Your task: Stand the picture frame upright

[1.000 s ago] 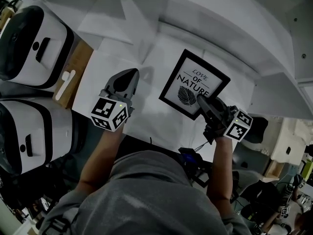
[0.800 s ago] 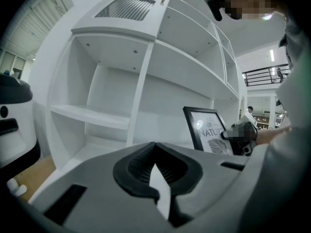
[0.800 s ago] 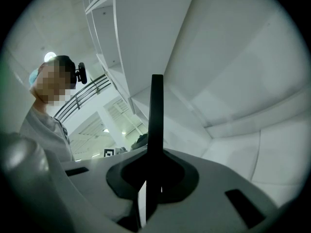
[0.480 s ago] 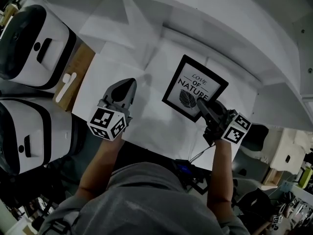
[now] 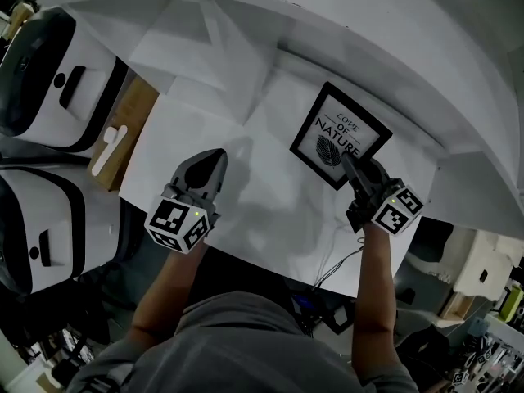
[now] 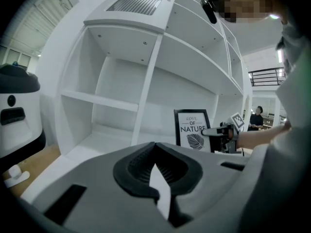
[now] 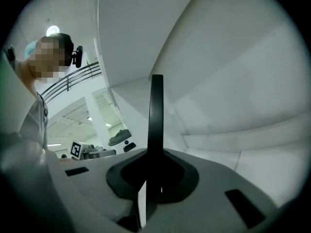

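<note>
Clamping frame point(image 5: 341, 136) edge in my right gripper point(image 5: 350, 162), jaws nearly together, frame upright; left gripper point(image 5: 216, 157) closed, empty.

Dim, grey frames; fisheye warping, dark vignetted corners.

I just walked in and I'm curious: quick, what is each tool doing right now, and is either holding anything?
Left tool: closed, holding nothing.
Right tool: closed on the edge of the frame.
</note>
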`<action>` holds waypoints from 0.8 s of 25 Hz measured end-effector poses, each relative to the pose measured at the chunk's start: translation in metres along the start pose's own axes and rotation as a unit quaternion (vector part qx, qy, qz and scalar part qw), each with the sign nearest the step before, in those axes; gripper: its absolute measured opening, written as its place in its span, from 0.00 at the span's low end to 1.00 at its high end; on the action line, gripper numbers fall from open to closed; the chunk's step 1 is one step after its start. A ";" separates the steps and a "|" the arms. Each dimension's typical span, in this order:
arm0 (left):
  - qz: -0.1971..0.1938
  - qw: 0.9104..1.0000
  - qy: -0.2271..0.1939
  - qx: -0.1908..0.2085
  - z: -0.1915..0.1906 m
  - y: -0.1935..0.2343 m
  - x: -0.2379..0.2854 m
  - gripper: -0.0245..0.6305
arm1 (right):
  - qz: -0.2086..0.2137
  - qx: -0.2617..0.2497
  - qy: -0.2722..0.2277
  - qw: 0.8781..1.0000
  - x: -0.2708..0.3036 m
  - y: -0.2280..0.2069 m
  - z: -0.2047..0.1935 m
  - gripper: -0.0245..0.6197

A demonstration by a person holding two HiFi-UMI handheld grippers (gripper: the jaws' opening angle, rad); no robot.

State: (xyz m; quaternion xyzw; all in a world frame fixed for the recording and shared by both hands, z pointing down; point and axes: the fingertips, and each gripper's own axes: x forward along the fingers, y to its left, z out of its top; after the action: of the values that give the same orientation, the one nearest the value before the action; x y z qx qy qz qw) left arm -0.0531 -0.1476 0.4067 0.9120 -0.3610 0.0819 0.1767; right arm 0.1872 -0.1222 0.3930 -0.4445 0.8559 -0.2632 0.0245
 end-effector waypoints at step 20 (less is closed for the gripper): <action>0.003 1.000 0.022 -0.011 -0.022 0.003 0.009 0.05 | -0.053 -0.081 0.018 0.995 0.104 -0.148 0.015 0.10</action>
State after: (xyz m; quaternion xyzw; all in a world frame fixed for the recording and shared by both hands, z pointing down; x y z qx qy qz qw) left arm -0.0494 -0.1468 0.4303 0.9067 -0.3610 0.0987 0.1945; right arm 0.2396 -0.2784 0.4701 -0.4850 0.8500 -0.2017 -0.0408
